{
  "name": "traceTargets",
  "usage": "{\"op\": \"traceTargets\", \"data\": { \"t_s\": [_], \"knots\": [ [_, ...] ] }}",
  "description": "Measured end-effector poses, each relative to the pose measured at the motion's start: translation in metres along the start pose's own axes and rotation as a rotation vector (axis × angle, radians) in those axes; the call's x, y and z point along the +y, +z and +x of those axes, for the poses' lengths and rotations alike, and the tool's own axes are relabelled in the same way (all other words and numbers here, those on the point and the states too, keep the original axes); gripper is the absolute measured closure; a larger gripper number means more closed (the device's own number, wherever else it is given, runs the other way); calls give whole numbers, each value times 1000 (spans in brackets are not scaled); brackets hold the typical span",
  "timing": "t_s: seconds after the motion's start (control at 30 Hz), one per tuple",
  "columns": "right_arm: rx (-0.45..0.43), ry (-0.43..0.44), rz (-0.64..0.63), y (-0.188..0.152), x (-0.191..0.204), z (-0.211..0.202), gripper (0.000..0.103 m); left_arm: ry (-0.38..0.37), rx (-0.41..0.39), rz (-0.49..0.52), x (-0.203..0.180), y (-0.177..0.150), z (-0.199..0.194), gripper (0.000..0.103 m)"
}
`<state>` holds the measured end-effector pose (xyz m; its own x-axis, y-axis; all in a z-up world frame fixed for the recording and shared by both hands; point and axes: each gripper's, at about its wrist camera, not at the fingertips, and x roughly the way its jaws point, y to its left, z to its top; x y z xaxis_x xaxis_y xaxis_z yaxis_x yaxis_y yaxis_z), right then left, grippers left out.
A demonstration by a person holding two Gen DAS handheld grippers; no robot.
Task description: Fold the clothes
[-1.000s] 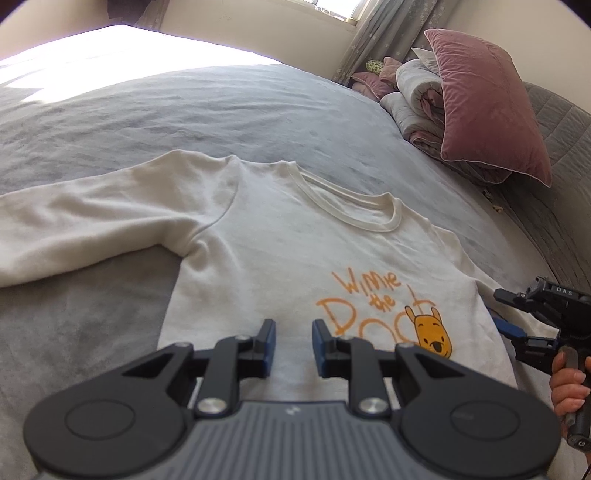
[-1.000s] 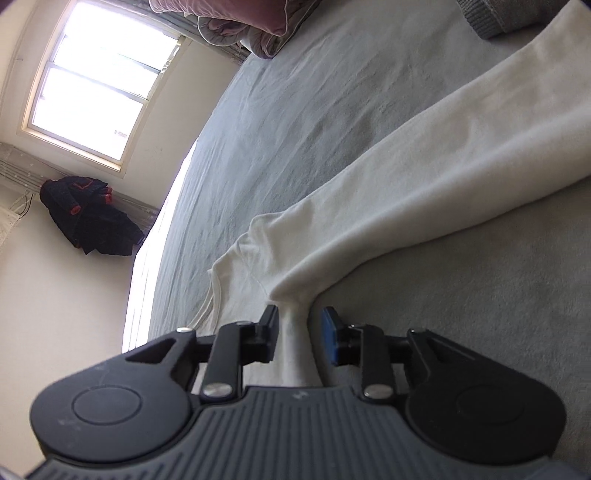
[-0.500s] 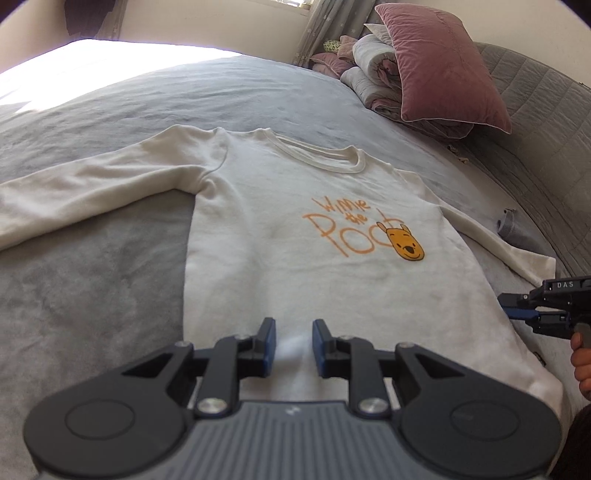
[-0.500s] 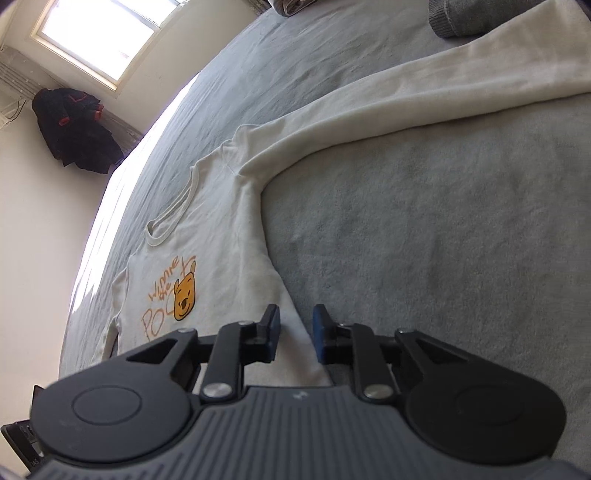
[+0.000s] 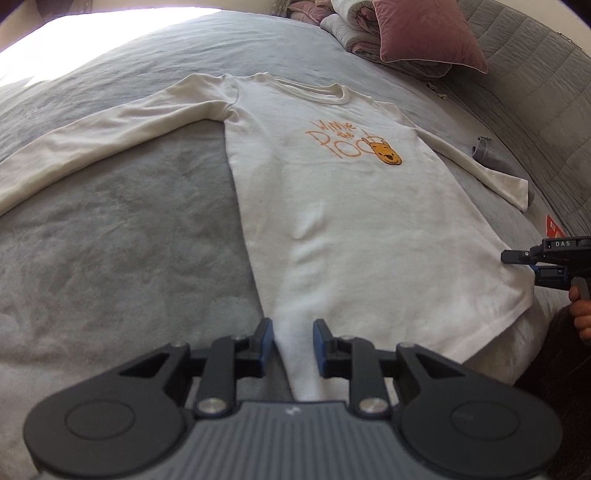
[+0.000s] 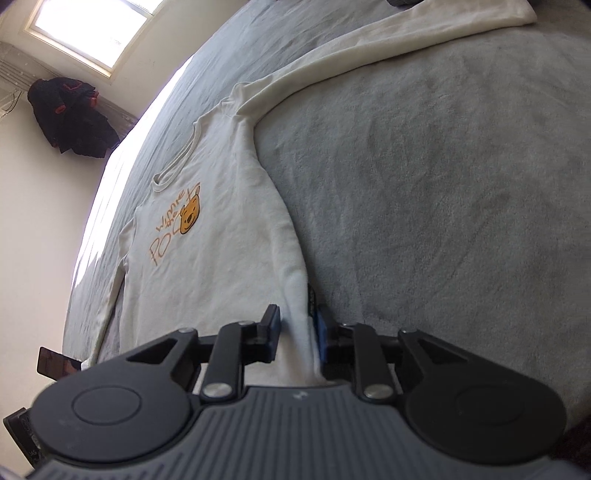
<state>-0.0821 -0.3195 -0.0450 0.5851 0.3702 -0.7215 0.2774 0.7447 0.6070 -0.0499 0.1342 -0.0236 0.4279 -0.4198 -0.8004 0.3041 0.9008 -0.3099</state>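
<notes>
A white long-sleeved shirt (image 5: 351, 221) with an orange bear print lies flat, front up, on the grey bed (image 5: 129, 240), sleeves spread to both sides. My left gripper (image 5: 293, 347) is open at the hem's left corner, and the fabric runs between its blue-padded fingers. In the right wrist view the shirt (image 6: 221, 258) stretches away to the left. My right gripper (image 6: 297, 332) is open at the hem's right corner, straddling the side edge. The left wrist view shows that right gripper (image 5: 524, 266) at the shirt's right edge, held by a hand (image 5: 581, 314).
A pink pillow (image 5: 424, 33) and folded blankets (image 5: 351, 26) sit at the head of the bed. A small grey item (image 5: 484, 155) lies by the right cuff. A dark coat (image 6: 70, 114) hangs on the wall below a window (image 6: 92, 26).
Both grippers have drawn back down the shirt from the chest and armpit area to the hem corners. The whole shirt now shows. The finger gaps look unchanged.
</notes>
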Motion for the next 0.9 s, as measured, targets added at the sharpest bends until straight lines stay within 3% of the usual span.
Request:
{"op": "traceTargets", "data": {
  "t_s": [0.2,0.23,0.27,0.47,0.63,0.73,0.77,0.8,0.83,0.87,0.9],
  "knots": [
    [15,-19,-45,-12,1,-9,86,-106,94,-41,1,-10,2,85],
    [17,-22,-53,-14,1,-10,92,-97,95,-28,-3,-13,3,94],
    [20,-26,-60,-16,1,-12,94,-75,85,-30,-6,-14,2,97],
    [17,-40,-123,-19,12,-27,95,-47,50,44,-13,-9,-25,99],
    [65,-112,-193,-20,16,-10,94,-36,143,-18,6,-12,-4,98],
    [73,-122,-237,-20,17,-8,90,-45,147,-54,10,-6,-7,91],
    [67,-128,-254,-18,19,-9,82,-42,141,-63,11,-3,-11,83],
    [52,-139,-273,-16,22,-12,81,-24,120,-61,12,1,-14,78],
    [34,-155,-296,-14,24,-15,80,-8,97,-58,12,4,-17,65],
    [11,-174,-322,-10,28,-17,80,13,67,-56,12,11,-17,58],
    [-12,-194,-348,-6,31,-19,80,34,38,-54,12,17,-18,58]
  ]
}}
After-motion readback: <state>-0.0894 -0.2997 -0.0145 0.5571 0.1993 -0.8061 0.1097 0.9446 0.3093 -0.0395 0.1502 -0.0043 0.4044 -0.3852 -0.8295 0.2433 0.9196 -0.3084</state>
